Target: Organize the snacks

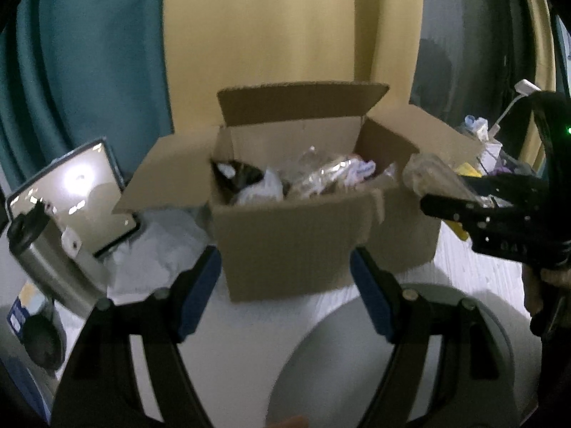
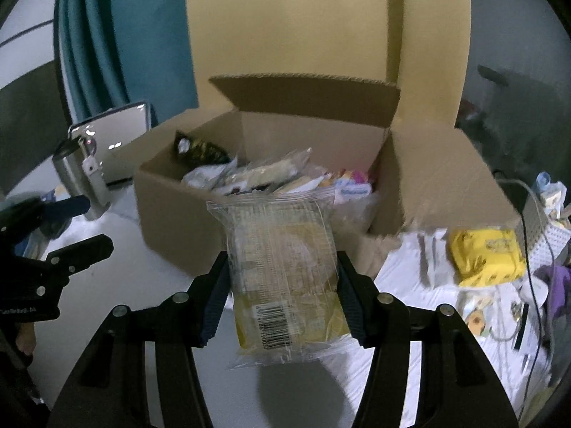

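An open cardboard box [image 2: 185, 221] stood on the white tabletop [image 2: 142, 285], its mouth unblocked from above, though snack packets [image 2: 257, 174] filled much of its inside. Raised flaps [image 2: 303, 96] walled the far and right sides. The right tool [image 2: 282, 299], closed on a clear wrapped snack [image 2: 285, 267], hung just before the near wall. The left tool [image 1: 285, 299], its jaws apart, faced the box corner over bare surface. A steel flask [image 1: 50, 260] and mirror [image 1: 71, 192] crowded the left; a yellow packet [image 2: 485, 256] and cables [image 2: 535, 249] cluttered the right.
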Available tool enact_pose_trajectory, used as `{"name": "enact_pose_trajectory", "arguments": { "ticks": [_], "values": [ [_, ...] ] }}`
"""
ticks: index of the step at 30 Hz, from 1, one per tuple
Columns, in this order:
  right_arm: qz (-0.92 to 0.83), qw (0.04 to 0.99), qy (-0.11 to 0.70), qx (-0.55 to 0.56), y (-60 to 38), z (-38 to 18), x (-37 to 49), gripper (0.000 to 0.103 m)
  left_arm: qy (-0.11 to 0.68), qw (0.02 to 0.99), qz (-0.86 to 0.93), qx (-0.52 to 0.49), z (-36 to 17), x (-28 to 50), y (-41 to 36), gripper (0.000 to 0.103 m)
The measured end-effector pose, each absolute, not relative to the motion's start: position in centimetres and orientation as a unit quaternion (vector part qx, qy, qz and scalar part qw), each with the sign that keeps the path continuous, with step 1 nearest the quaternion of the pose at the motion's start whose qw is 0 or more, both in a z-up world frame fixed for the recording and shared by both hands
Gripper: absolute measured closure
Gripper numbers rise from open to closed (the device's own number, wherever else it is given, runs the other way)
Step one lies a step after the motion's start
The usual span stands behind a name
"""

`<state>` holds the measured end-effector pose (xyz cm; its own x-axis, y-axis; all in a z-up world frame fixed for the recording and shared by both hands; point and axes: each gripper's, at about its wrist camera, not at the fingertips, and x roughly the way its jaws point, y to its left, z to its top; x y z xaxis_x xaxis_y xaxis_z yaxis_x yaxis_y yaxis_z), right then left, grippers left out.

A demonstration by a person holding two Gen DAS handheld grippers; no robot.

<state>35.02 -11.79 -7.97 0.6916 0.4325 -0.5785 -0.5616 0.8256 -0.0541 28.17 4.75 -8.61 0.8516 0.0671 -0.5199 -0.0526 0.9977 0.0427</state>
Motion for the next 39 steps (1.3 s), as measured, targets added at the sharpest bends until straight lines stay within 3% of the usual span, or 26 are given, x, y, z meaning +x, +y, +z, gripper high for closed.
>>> {"name": "enact_pose_trajectory", "arguments": {
  "ticks": [15,20,24,39],
  "values": [
    [0.232,0.926,0.281,-0.095,-10.0,-6.4,43.3,0.042,0.253,0.967,0.023,0.012,-7.6,35.5,6.6,0.027],
    [0.216,0.929,0.290,-0.082,-9.3,-6.7,45.6,0.042,0.248,0.968,0.032,-0.001,-7.5,36.7,7.6,0.007],
    [0.211,0.931,0.288,-0.079,-9.0,-6.8,45.9,0.017,0.251,0.967,0.034,-0.004,-7.5,36.8,8.0,0.004],
    [0.210,0.932,0.281,-0.092,-9.1,-6.0,41.7,0.016,0.249,0.968,0.039,0.004,-6.1,32.4,7.4,0.002]
  ]
}}
